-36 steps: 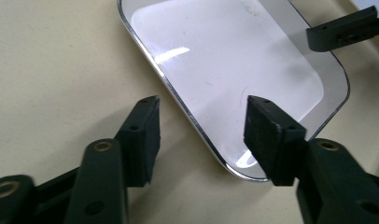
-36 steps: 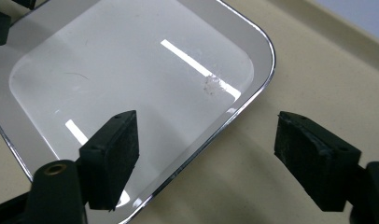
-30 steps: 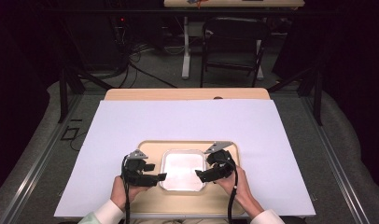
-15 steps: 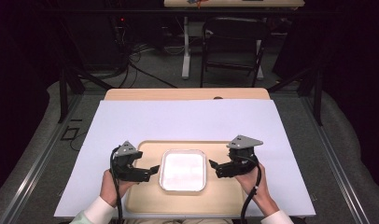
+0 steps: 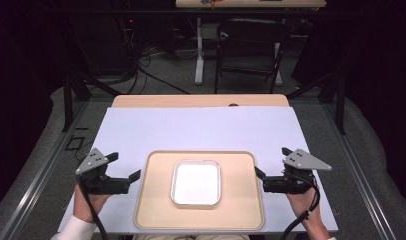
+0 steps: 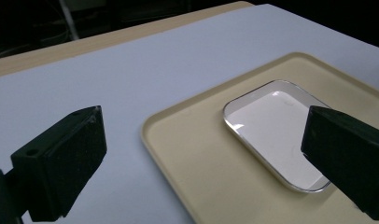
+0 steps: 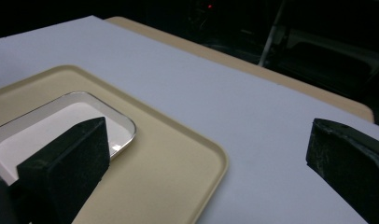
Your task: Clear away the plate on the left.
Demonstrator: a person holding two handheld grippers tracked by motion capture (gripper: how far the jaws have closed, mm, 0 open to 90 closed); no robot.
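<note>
Two grippers sitting either side of a beige tray (image 5: pixel 241 210), both gaping wide, holding nothing. Left gripper (image 5: pixel 133 178) hovering just off the tray's left edge, over the white sheet (image 5: pixel 201 130), jaws pointing inward toward the tray. Gripped from below by a hand (image 5: pixel 88 202) in a white sleeve (image 5: pixel 76 231). Looking along its own jaws: tray rim (image 6: pixel 152 135) lying ahead between them, and beyond it a shallow clear dish (image 6: pixel 267 121) with rounded corners, partly hidden behind the jaw on that view's right.

Right gripper (image 5: pixel 258 177) mirroring it off the tray's right edge, apart from the rim, jaws likewise turned inward, grey three-cornered plate (image 5: pixel 306 160) on top, cable (image 5: pixel 298 222) trailing down past the hand (image 5: pixel 303 205). Looking along its jaws: tray corner (image 7: pixel 215 158) ahead between them, dish (image 7: pixel 61 121) farther off, toward that view's left, partly behind the nearer jaw.

Dish (image 5: pixel 196 182) resting flat in the tray's middle, roughly midway between both grippers, touching neither. Sheet covering a wooden tabletop (image 5: pixel 201 100), bare strip showing at the far side.
</note>
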